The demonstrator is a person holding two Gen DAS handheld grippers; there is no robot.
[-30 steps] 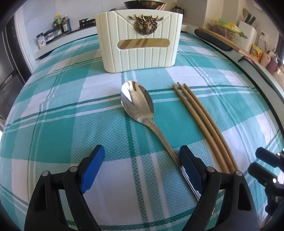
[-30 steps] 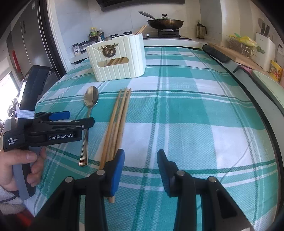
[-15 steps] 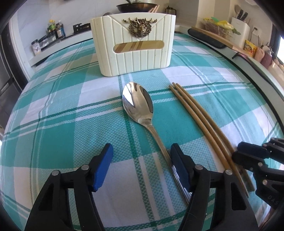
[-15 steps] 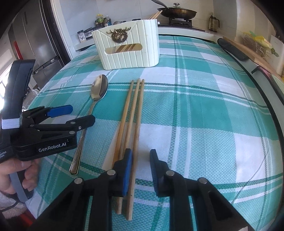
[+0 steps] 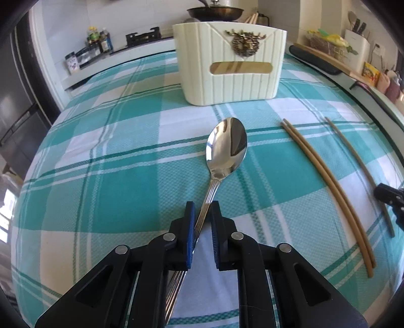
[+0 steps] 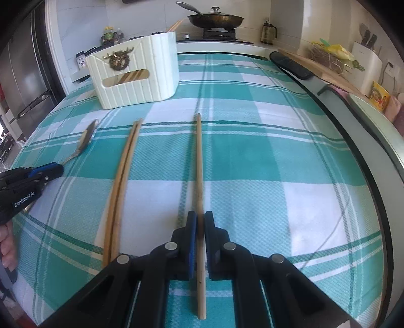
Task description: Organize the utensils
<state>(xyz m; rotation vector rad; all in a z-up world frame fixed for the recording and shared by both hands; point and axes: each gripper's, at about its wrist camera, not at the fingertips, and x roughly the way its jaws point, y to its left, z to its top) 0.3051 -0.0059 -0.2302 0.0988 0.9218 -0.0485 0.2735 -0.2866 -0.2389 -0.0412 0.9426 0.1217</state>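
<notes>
On the teal checked tablecloth lies a steel spoon [image 5: 227, 146]. My left gripper [image 5: 202, 205] has its jaws closing on the spoon's handle, and the blue pads press it. A cream utensil holder [image 5: 231, 65] with a stag emblem stands behind, with chopsticks inside. In the right wrist view my right gripper [image 6: 198, 217] is closing on one wooden chopstick [image 6: 199, 156], pinched near its thick end. Two more chopsticks [image 6: 123, 171] lie together to its left. Further left are the spoon [image 6: 87, 137], the left gripper [image 6: 56, 170] and the holder [image 6: 136, 73].
A pan [image 6: 216, 20] sits on the stove behind the table, with bottles on the counter at back left. A dark oblong pad [image 6: 290, 64] and a knife block [image 6: 366, 58] are at the right. The table's black rim [image 6: 353, 141] curves along the right. A hand [image 6: 7, 249] shows at lower left.
Both grippers' jaws have closed, the left on the spoon handle, the right on one chopstick. That chopstick now lies apart, to the right of the other two. The spoon has swung.
</notes>
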